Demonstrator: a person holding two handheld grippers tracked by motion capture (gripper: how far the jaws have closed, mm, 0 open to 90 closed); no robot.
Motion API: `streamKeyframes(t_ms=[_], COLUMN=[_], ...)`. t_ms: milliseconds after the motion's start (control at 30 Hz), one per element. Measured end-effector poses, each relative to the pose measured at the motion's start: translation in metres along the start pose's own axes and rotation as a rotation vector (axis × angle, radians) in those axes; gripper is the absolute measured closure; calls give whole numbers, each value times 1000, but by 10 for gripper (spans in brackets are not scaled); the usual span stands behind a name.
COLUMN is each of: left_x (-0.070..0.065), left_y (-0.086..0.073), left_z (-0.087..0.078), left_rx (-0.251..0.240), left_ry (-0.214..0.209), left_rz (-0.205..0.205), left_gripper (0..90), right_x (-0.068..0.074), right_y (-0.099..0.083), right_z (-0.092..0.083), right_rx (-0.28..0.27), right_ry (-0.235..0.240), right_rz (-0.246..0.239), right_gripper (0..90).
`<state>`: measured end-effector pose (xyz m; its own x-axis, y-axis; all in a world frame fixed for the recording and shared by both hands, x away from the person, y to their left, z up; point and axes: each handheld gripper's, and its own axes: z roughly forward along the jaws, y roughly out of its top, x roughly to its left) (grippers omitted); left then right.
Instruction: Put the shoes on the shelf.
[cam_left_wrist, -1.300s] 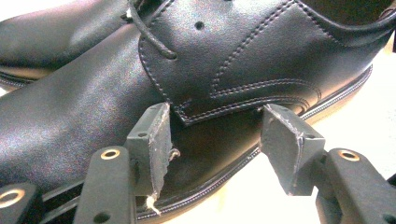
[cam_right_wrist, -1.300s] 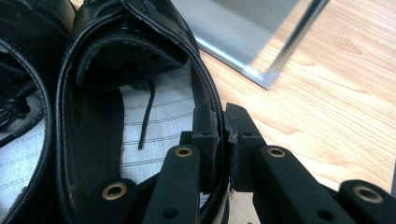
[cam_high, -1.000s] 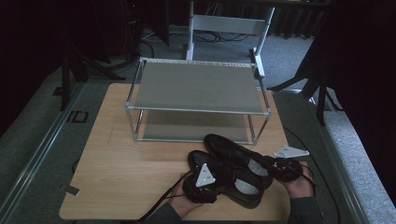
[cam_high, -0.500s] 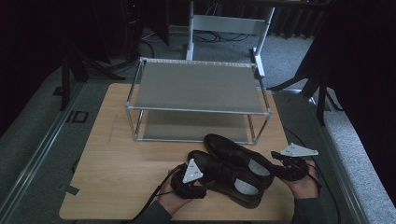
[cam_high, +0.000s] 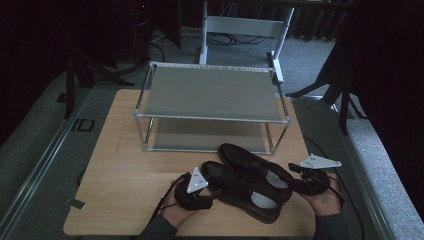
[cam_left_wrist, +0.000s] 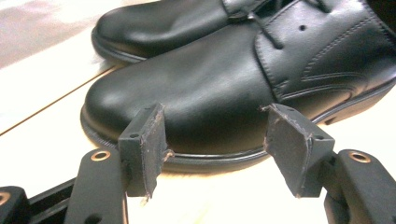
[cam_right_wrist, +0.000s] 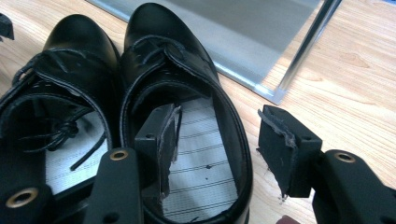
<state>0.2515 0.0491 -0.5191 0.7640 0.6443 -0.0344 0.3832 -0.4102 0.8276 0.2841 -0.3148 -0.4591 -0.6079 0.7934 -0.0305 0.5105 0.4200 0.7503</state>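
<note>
A pair of black shoes is seen side by side on the near part of the desk, just in front of the rack, toes pointing towards it. Both shelves of the rack are bare, so the placing of the shoes is judged not yet done; neither shoe is lifted.

The left shoe lies nearer, the right shoe a little farther and to the right, the two touching along their sides.

The left tool is held at the left shoe's toe end. In the left gripper view its jaws stand well apart in front of the toe cap, with nothing between the pads and no contact seen; nothing is held.

The right tool is held at the heel end of the right shoe. In the right gripper view one jaw is inside the opening of that shoe and the other outside over the desk, so the side wall is straddled. The jaws have just been opening, and the pads are not pressed on the leather, so no grip is made.

What is judged left: a grip is to be taken on each shoe, and both are to be carried to a shelf.
</note>
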Motion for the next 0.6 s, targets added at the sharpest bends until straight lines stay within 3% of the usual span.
streamKeyframes(t_ms=[600], left_x=[11], left_y=[-6], left_z=[-3], left_rx=[17], left_ry=[42], left_rz=[-31], left_gripper=[396], right_x=[5], right_y=[-3], right_z=[-4], right_rx=[23], right_ry=[63], right_rz=[-4], right_gripper=[457])
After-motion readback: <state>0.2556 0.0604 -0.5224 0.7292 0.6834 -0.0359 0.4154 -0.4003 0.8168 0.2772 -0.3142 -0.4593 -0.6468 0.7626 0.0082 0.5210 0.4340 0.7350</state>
